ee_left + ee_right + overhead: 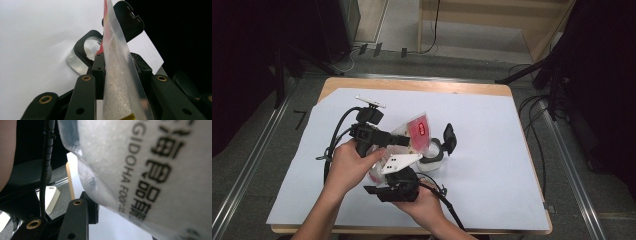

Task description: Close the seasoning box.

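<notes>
From the high view I see both hands close together over the white sheet [492, 150], the left gripper [404, 141] reaching toward a clear container [432, 159] whose black lid [449, 137] stands flipped open. My left gripper view adds that its jaws are clamped on a clear pouch [117, 82] of fine white grains, held edge-on with its long axis running up and away over the container's open mouth. The right gripper [384, 190] sits lower; its own view has the pouch's printed face pressed close, and I cannot tell whether those jaws grip it.
</notes>
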### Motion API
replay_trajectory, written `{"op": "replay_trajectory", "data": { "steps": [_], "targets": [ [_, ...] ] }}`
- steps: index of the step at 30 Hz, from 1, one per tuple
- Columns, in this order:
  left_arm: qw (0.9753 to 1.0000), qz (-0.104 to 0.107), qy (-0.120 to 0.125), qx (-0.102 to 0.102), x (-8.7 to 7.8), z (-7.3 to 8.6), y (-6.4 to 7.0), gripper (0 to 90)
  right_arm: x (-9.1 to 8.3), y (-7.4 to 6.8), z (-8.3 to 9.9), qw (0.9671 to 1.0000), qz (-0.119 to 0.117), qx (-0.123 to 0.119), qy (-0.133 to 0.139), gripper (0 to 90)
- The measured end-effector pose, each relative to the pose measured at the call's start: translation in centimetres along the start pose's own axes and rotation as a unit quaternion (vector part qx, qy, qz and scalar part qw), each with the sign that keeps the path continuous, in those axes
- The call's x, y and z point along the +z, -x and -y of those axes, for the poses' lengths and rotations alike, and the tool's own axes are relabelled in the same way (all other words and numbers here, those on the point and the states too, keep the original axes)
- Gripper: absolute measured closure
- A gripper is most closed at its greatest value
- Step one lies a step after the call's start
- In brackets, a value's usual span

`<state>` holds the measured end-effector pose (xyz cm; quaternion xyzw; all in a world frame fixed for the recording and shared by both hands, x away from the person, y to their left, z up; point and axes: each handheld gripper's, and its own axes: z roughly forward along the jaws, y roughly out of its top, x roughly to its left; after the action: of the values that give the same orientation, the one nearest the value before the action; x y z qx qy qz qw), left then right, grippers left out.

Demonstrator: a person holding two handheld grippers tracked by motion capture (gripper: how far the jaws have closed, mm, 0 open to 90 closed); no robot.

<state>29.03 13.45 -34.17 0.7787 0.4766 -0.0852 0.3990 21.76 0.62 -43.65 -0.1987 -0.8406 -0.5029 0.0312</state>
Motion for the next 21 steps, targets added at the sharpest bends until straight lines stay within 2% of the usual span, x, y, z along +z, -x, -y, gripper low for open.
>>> {"op": "replay_trajectory", "data": {
  "steps": [21],
  "targets": [
    [1.0, 0.001, -0.001, 0.006, -0.05, -0.01, 0.0, 69.9, -0.01, 0.01, -0.02, 1.0, 0.002, -0.003, -0.001, 62.8]
  ]
}}
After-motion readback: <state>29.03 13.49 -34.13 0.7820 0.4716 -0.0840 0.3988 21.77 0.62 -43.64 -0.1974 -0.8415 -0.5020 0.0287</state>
